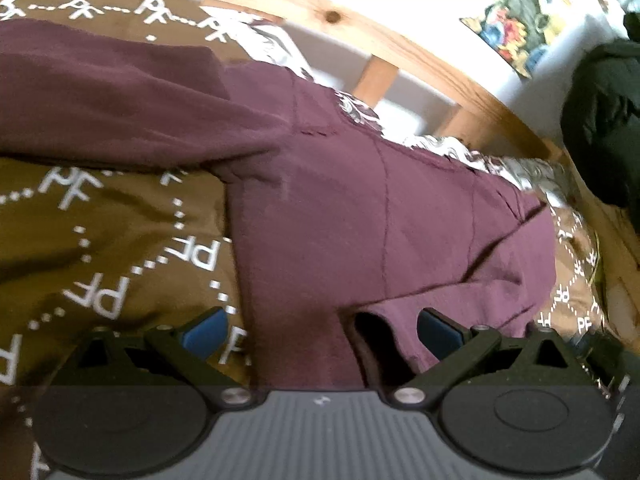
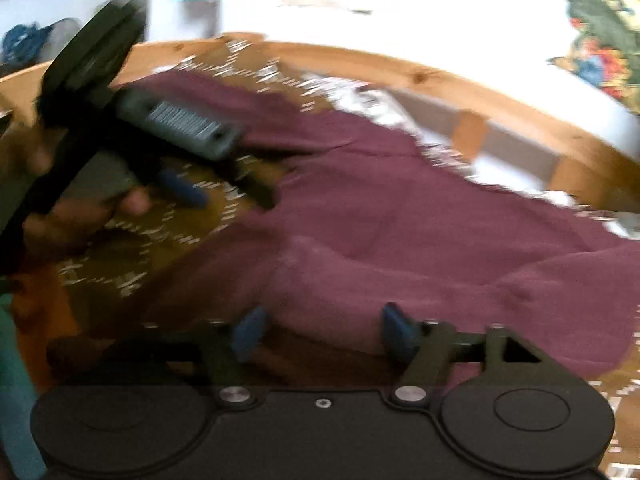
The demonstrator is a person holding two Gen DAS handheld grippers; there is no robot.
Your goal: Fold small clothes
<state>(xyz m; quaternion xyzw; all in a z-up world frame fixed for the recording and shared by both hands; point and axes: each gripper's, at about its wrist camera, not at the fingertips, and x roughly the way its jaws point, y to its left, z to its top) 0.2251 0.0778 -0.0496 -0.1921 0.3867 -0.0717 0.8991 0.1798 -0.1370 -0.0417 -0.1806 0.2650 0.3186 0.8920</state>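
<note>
A maroon garment (image 1: 340, 208) lies spread on a brown bedspread (image 1: 100, 248) printed with white letters. In the left wrist view one sleeve runs off to the upper left and a cuff opening (image 1: 372, 332) lies close in front. My left gripper (image 1: 322, 330) is open, its blue pads on either side of the fabric near the cuff. The right wrist view is blurred by motion; the garment (image 2: 400, 216) fills its middle. My right gripper (image 2: 322, 330) is open low over the garment's near edge. The left gripper (image 2: 224, 194) shows at the upper left of that view, held by a hand.
A pine bed frame (image 1: 400, 36) curves along the far side of the bed, with a white wall behind it. A dark bundle (image 1: 604, 120) sits at the right edge. A colourful patterned cloth (image 1: 516, 4) hangs at the upper right.
</note>
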